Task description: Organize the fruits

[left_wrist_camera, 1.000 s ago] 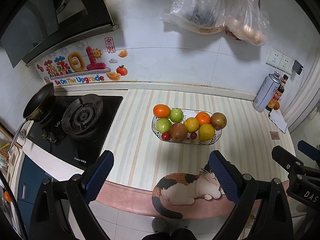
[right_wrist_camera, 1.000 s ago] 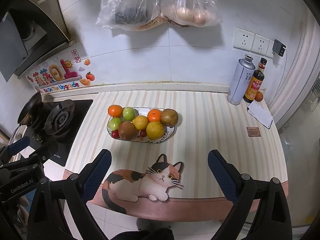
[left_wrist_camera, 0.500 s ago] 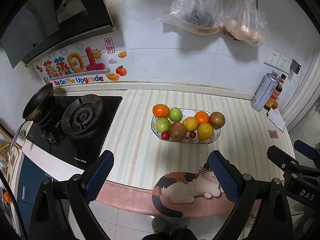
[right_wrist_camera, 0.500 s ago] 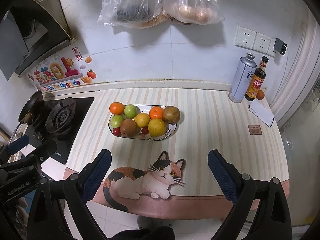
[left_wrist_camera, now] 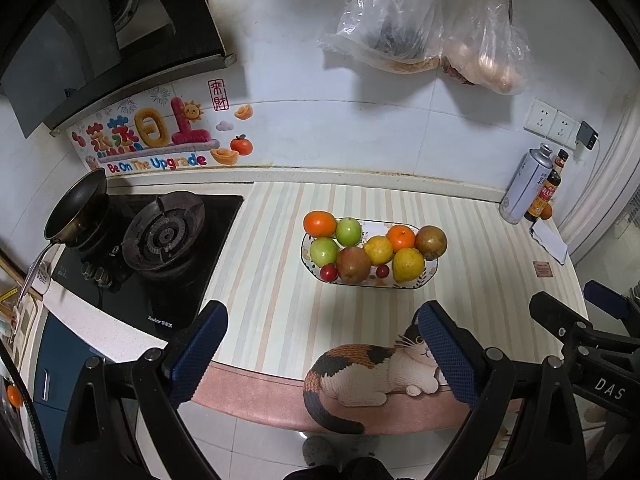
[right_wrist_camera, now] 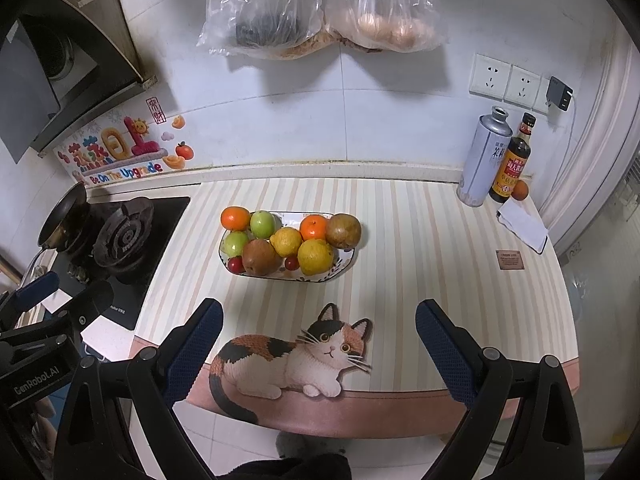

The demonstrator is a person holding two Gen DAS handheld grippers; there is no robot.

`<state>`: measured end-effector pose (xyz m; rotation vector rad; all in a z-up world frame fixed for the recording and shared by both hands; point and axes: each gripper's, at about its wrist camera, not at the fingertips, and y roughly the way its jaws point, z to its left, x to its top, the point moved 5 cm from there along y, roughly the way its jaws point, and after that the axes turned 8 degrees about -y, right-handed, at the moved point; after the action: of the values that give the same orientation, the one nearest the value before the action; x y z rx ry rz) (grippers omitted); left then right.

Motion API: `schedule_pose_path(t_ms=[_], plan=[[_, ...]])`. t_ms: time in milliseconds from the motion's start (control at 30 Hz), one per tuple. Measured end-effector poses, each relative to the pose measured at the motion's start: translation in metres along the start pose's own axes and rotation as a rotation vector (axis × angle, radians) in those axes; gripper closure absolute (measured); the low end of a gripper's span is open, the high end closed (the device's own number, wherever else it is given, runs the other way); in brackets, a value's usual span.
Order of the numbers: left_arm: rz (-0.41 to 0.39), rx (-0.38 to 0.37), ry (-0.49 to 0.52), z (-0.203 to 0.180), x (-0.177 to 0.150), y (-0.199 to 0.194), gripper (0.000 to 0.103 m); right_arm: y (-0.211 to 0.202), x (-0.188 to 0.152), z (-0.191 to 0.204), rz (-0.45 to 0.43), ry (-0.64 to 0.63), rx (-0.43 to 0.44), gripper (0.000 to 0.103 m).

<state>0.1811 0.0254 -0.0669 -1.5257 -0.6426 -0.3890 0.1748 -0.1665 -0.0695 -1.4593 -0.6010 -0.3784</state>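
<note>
A patterned oval dish (left_wrist_camera: pixel 426 279) (right_wrist_camera: pixel 340 269) in the middle of the striped counter holds several fruits: oranges (left_wrist_camera: pixel 319 223) (right_wrist_camera: pixel 235 218), green apples (left_wrist_camera: pixel 348 231) (right_wrist_camera: pixel 262 224), lemons (left_wrist_camera: pixel 408 265) (right_wrist_camera: pixel 315 256), brown pears (left_wrist_camera: pixel 353 264) (right_wrist_camera: pixel 260 256) and small red fruits (left_wrist_camera: pixel 329 272) (right_wrist_camera: pixel 236 265). My left gripper (left_wrist_camera: pixel 322 350) is open and empty, held above the counter's front edge. My right gripper (right_wrist_camera: pixel 320 346) is open and empty, to its right, also short of the dish.
A gas hob (left_wrist_camera: pixel 160 236) with a black pan (left_wrist_camera: pixel 78 208) lies left of the dish. A grey can (right_wrist_camera: pixel 484 160), a sauce bottle (right_wrist_camera: pixel 514 160) and a small orange (right_wrist_camera: pixel 521 190) stand at the back right. Plastic bags (right_wrist_camera: pixel 320 4) hang on the wall. A cat picture (right_wrist_camera: pixel 296 356) marks the counter's front edge.
Both grippers have drifted slightly; the dish sits a little further left in the left view and further right in the right view. Both stay open.
</note>
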Motion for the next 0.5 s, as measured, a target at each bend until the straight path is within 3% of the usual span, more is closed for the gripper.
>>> schedule_pose_path(t_ms=[500], plan=[[-0.009,-0.006,0.007,-0.0018,-0.0002,-0.0026,0.005,-0.0100,0.0033,-0.0013,-0.013,0.004,-0.003,0.004]])
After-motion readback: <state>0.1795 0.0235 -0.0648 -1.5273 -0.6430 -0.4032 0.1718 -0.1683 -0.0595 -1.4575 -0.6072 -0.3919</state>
